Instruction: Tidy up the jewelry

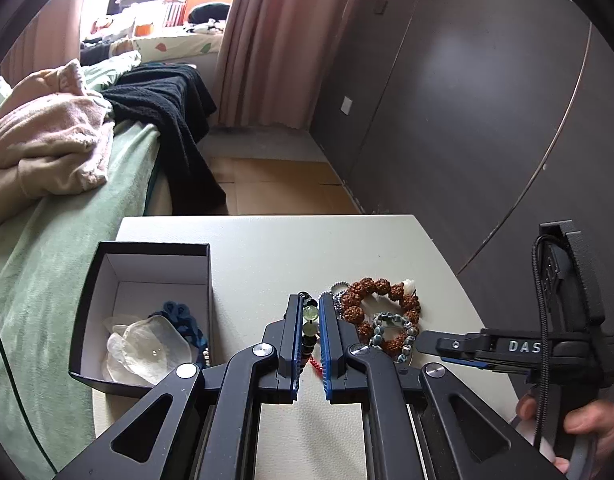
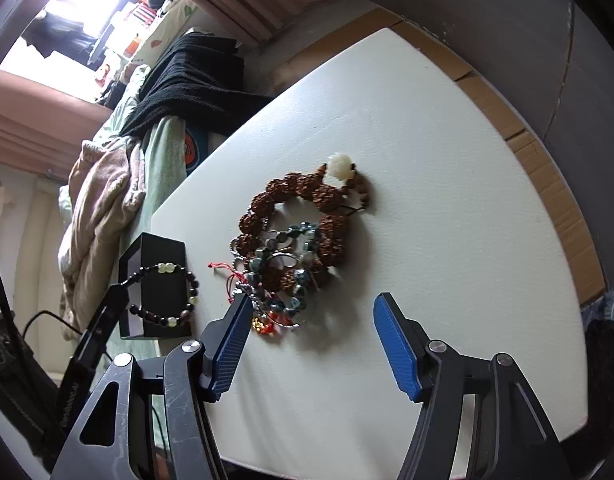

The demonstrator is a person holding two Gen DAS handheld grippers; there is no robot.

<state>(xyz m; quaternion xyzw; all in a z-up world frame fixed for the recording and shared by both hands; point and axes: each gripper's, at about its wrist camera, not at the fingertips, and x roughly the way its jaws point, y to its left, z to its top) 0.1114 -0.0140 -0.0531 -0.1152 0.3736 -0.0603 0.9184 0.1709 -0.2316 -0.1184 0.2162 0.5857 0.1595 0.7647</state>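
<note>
My left gripper [image 1: 310,312] is shut on a dark bead bracelet with pale green beads [image 1: 311,314], held above the white table. In the right wrist view that bracelet [image 2: 175,292] hangs from the left gripper's fingertips [image 2: 117,292] in front of the black box [image 2: 163,252]. The open black box [image 1: 107,280] holds a white shell-like piece [image 1: 147,344] and a blue bracelet [image 1: 179,314]. A pile with a brown rough-bead bracelet [image 2: 291,208], a grey-blue bead bracelet [image 2: 295,272] and red cord [image 2: 227,272] lies on the table. My right gripper [image 2: 313,336] is open and empty just short of the pile.
The white table [image 2: 447,200] stands beside a bed with green sheet [image 1: 47,272], pink and black clothes. A dark wall panel [image 1: 467,120] runs on the right. Wood floor [image 1: 275,184] lies beyond the table's far edge.
</note>
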